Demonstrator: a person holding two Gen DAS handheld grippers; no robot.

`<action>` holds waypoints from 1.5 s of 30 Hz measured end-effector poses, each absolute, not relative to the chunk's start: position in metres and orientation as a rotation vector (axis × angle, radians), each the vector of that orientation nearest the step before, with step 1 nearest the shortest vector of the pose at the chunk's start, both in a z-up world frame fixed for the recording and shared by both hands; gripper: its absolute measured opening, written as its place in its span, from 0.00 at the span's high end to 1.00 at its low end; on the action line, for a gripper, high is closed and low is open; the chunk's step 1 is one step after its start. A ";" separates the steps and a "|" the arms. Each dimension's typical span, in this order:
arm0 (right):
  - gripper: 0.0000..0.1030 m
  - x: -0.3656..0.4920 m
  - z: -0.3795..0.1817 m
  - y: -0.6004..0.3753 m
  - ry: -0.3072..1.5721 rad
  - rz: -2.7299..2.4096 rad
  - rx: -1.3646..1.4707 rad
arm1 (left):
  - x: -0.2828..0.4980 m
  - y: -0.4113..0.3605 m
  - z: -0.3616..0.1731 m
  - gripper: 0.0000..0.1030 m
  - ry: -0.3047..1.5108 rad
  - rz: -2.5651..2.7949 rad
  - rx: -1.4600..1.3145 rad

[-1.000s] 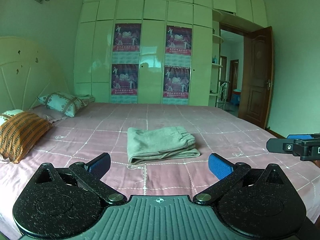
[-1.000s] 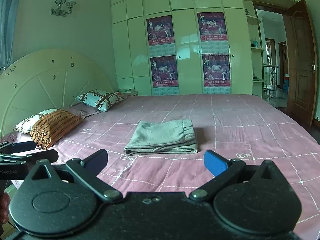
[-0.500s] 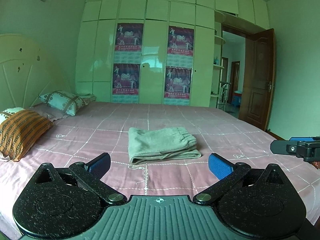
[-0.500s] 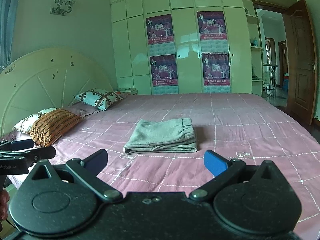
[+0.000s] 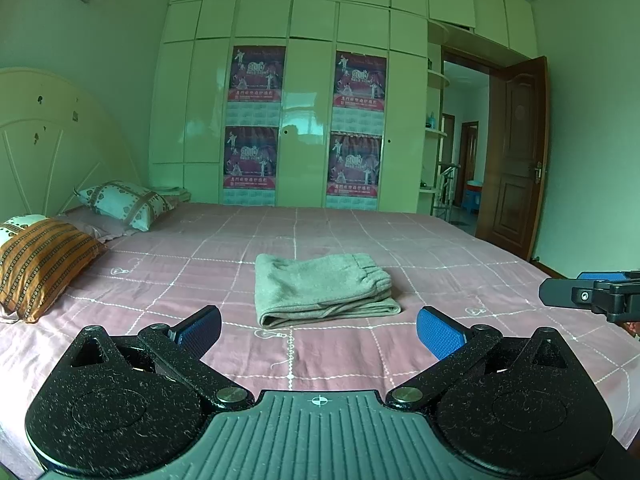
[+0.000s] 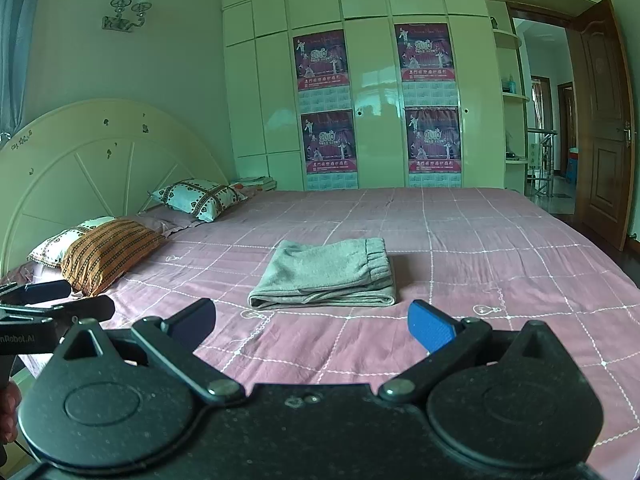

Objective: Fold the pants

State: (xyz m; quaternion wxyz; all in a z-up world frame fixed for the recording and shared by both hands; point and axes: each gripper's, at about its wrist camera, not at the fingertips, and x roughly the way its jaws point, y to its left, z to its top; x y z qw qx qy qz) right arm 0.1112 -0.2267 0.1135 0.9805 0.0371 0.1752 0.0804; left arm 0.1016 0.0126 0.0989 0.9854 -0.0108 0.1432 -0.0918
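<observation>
Both tools hang back from the bed, each spread wide with nothing between its blue pads: the left tool [image 5: 319, 326] and the right tool [image 6: 312, 324] point at the same folded pants [image 5: 322, 288] from the near edge of the mattress. Compared with a second ago, little has changed on the bed itself; the pants lie in the same neat rectangle, waistband toward the door side. What has shifted is the tools: the left one has tipped slightly, so the wall lamp sits higher in its view, and the right tool's tip shows further toward the right edge there than before.

One pair of grey pants [image 6: 325, 274] rests flat near the middle of the pink checked bed [image 6: 480, 248], well apart from both tools. Three pillows show at the headboard end: a striped orange one [image 6: 108, 252], a pale heart-patterned one [image 6: 198, 198] behind it, and another pale one partly hidden under the orange. Four posters [image 5: 256, 74] hang on the wardrobe doors, two above two. One brown door [image 5: 516, 156] stands open on the right, and one double wall lamp [image 6: 126, 6] hangs above the headboard.
</observation>
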 end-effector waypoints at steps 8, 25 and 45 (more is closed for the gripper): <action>0.06 0.111 0.117 -0.227 0.348 0.165 0.075 | 0.100 0.011 0.099 0.00 0.281 -0.182 -0.019; 0.06 0.111 0.117 -0.228 0.348 0.166 0.076 | 0.098 0.009 0.103 0.00 0.267 -0.191 -0.026; 0.06 0.110 0.119 -0.229 0.346 0.167 0.077 | 0.098 0.008 0.105 0.00 0.258 -0.210 -0.052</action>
